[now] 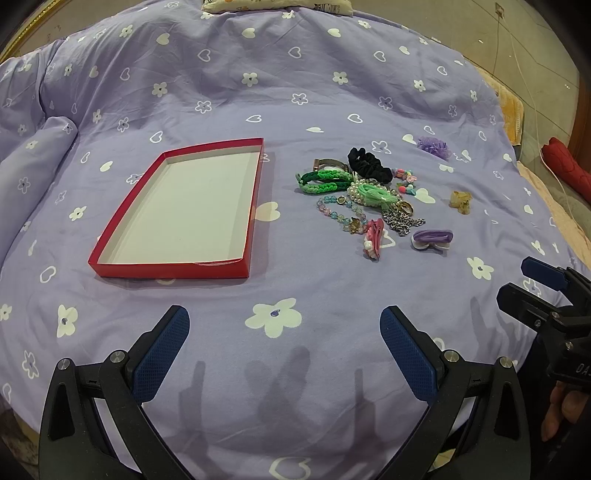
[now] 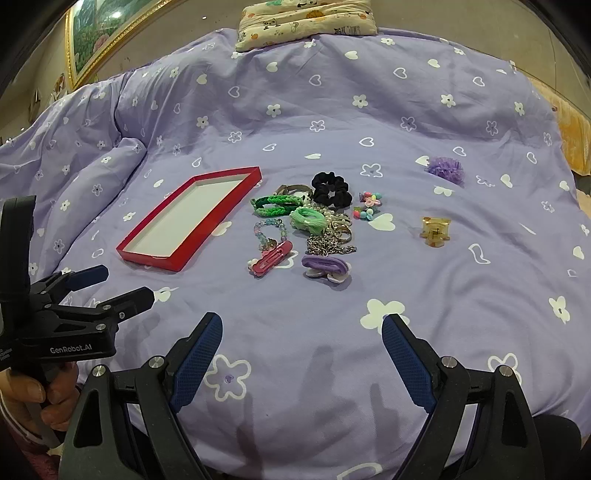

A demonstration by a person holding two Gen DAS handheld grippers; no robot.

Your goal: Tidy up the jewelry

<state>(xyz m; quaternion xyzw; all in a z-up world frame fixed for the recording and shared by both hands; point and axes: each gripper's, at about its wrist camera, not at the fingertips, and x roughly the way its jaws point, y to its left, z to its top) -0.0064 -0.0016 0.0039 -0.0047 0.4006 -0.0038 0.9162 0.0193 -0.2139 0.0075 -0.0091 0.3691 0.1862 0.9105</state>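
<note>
A shallow red tray [image 1: 110,229] with a white floor lies on the purple quilt; it also shows in the right wrist view [image 2: 147,256]. To its right is a heap of jewelry: green braided bands [image 1: 325,181], a black scrunchie [image 1: 369,166], a pearl bracelet [image 1: 360,192], a bead bracelet [image 1: 332,210], a metal chain [image 1: 402,221], a pink clip [image 1: 375,234] and a purple clip [image 1: 432,238]. An amber claw clip [image 1: 460,201] and a purple mesh flower [image 1: 434,147] lie apart. My left gripper [image 1: 284,325] is open and empty. My right gripper [image 2: 303,332] is open and empty, near of the heap.
The quilt [image 1: 258,74] covers a bed, bunched into a fold at the left [image 1: 37,155]. A patterned pillow [image 2: 306,20] lies at the far end. A framed picture [image 2: 96,40] hangs at the left. A red cushion [image 1: 569,166] sits off the bed's right side.
</note>
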